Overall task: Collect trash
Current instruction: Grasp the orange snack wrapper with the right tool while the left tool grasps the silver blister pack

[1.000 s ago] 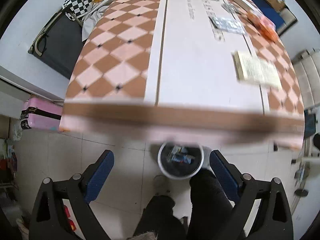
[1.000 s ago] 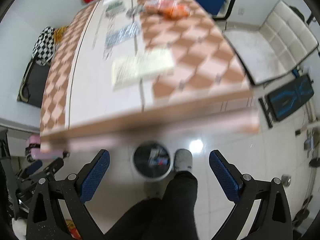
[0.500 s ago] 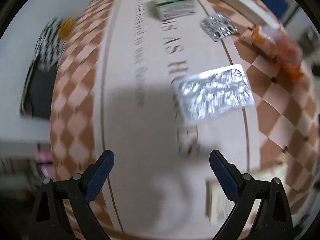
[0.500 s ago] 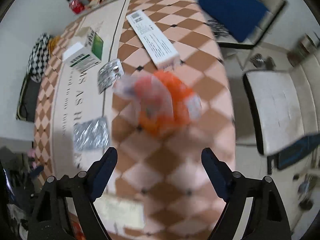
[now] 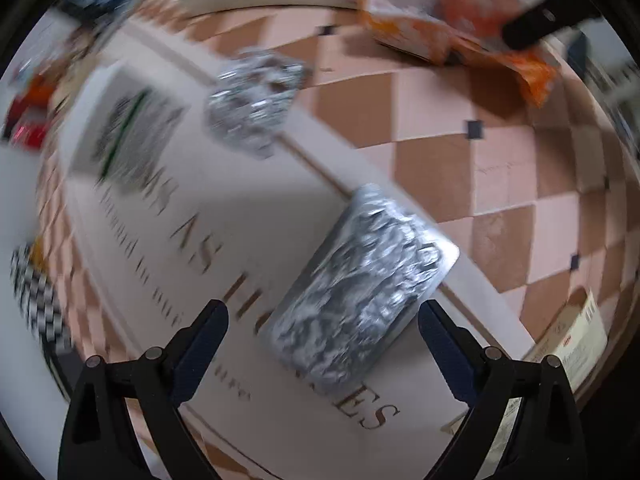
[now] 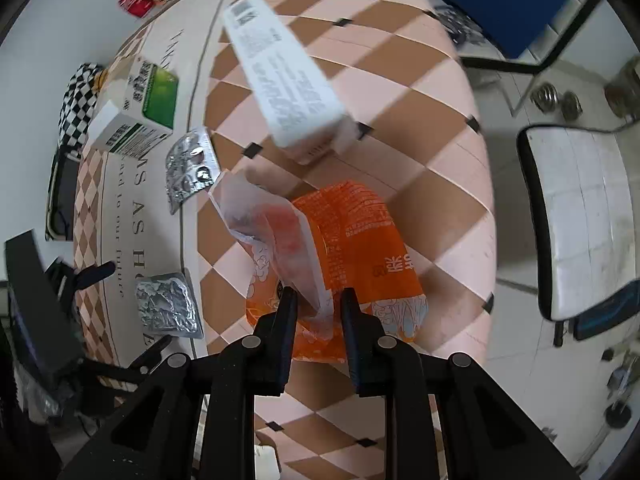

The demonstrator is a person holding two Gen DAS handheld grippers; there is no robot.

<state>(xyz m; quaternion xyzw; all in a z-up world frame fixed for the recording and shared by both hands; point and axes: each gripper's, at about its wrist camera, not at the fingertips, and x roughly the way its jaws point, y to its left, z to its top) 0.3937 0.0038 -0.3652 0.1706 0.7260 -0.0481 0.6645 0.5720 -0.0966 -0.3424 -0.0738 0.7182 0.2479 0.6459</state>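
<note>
Orange wrapper (image 6: pixel 352 240) lay mid-table (image 6: pixel 440 152), translucent flap pinched in narrowed right gripper (image 6: pixel 316 304). Left gripper (image 5: pixel 322 322) gaped wide over blurred foil blister pack (image 5: pixel 360 300) at 12 o'clock. Second blister (image 5: pixel 254 102) at 11 o'clock, smeared.

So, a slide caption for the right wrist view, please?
Right tool closing on crumpled orange plastic snack wrapper on checkered table.

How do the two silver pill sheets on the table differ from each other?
The near blister sheet lies flat and keeps its rectangular shape; the far blister sheet is bent, one edge lifted. The near one lies between the open left gripper's fingers; the far one lies beside the green-and-white box. Both are silver foil.
</note>
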